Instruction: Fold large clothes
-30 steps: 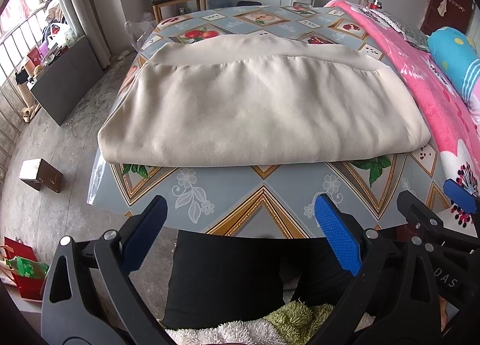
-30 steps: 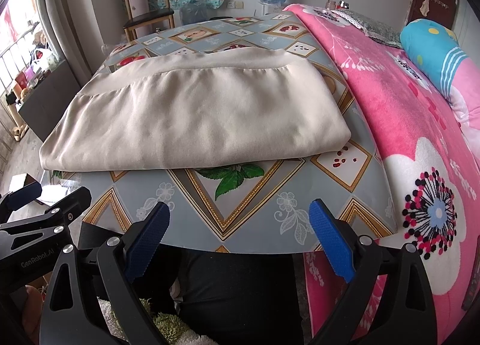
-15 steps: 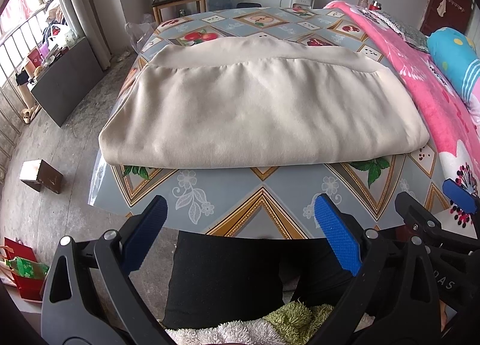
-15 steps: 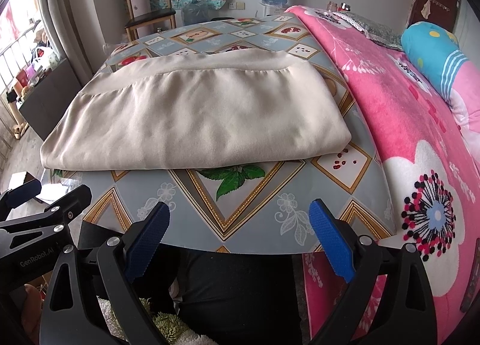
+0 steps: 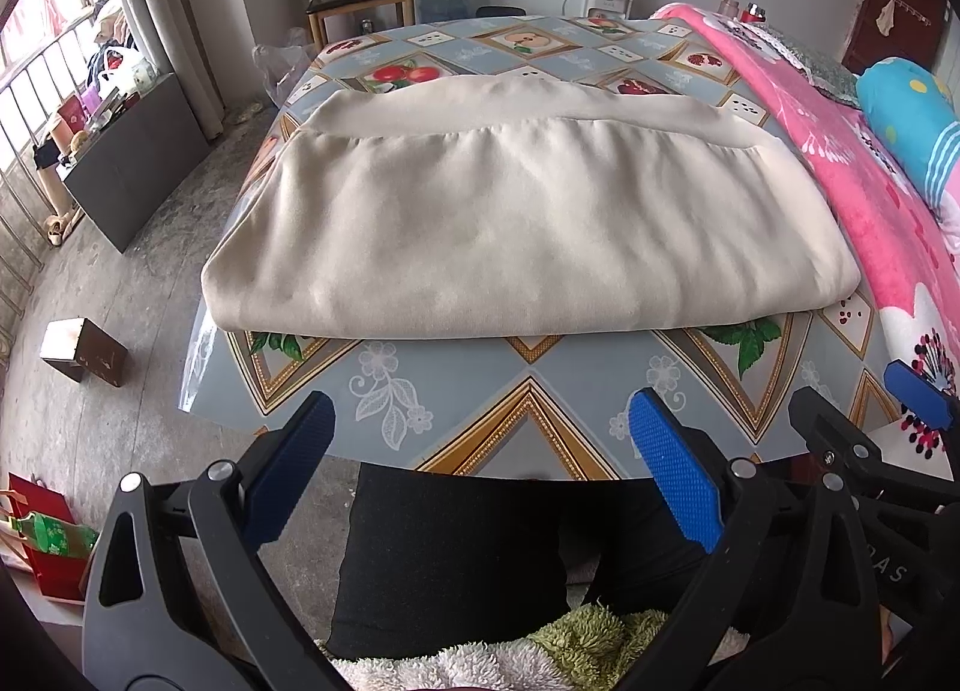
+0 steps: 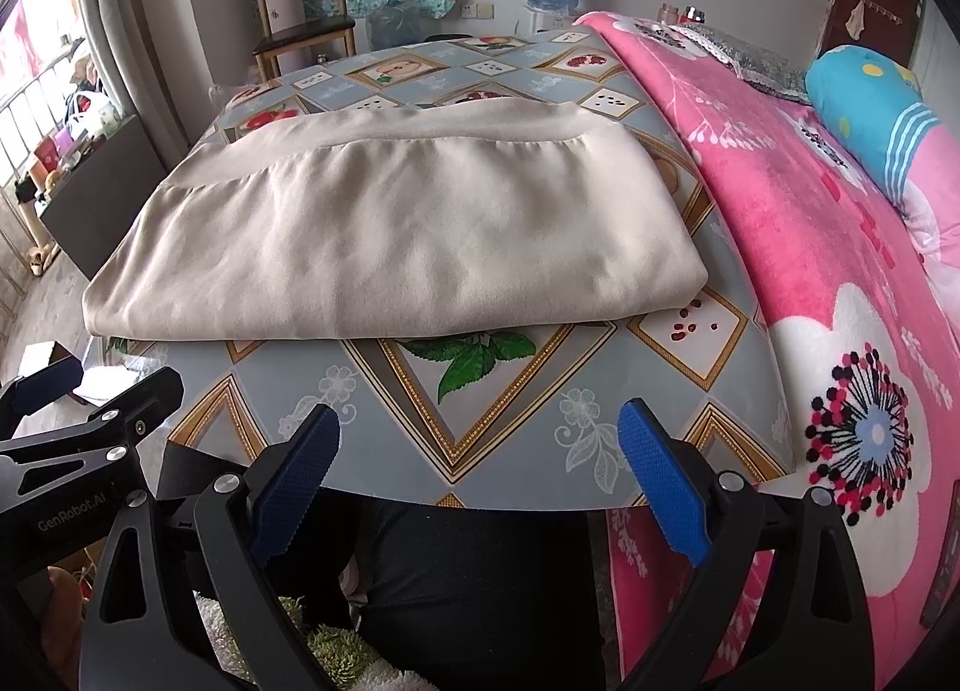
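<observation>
With the left gripper (image 5: 480, 445) and right gripper (image 6: 480, 445) both spread wide and empty just short of the table (image 5: 528, 391), each should pinch a near corner of the beige garment (image 5: 528, 223) lying folded mid-table, lifting evenly

The folded cloth (image 5: 528, 217) hides the table (image 5: 528, 391) beneath it. The picture's edge cuts off the pillow (image 6: 870, 108). The shelf clutter (image 5: 90, 96) is too small to tell.

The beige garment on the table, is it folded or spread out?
Folded: the beige garment lies as a neat rectangle with stacked layers along its near edge and a second layer showing at the far edge.
</observation>
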Available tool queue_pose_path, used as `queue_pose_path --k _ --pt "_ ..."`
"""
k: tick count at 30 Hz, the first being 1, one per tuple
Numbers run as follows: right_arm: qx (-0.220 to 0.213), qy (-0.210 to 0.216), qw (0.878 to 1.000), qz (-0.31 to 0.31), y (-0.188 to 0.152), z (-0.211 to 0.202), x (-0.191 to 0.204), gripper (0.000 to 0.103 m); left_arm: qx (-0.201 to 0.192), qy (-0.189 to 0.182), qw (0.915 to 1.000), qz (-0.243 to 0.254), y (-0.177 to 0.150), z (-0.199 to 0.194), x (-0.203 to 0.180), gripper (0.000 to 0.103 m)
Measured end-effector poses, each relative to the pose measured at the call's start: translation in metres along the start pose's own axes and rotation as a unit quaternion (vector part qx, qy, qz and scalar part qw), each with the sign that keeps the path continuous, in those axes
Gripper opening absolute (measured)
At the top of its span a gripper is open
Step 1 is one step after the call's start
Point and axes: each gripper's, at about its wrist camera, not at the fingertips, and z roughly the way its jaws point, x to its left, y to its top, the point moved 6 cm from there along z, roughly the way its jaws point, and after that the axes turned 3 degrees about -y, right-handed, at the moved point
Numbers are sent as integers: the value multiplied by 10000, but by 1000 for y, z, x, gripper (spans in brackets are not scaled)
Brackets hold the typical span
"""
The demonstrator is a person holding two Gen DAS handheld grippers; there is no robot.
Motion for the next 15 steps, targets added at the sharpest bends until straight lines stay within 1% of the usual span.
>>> queue_pose_path --k 15 --pt "6 6 10000 4 -1 0 0 92 4 1 10000 -1 0 0 0 95"
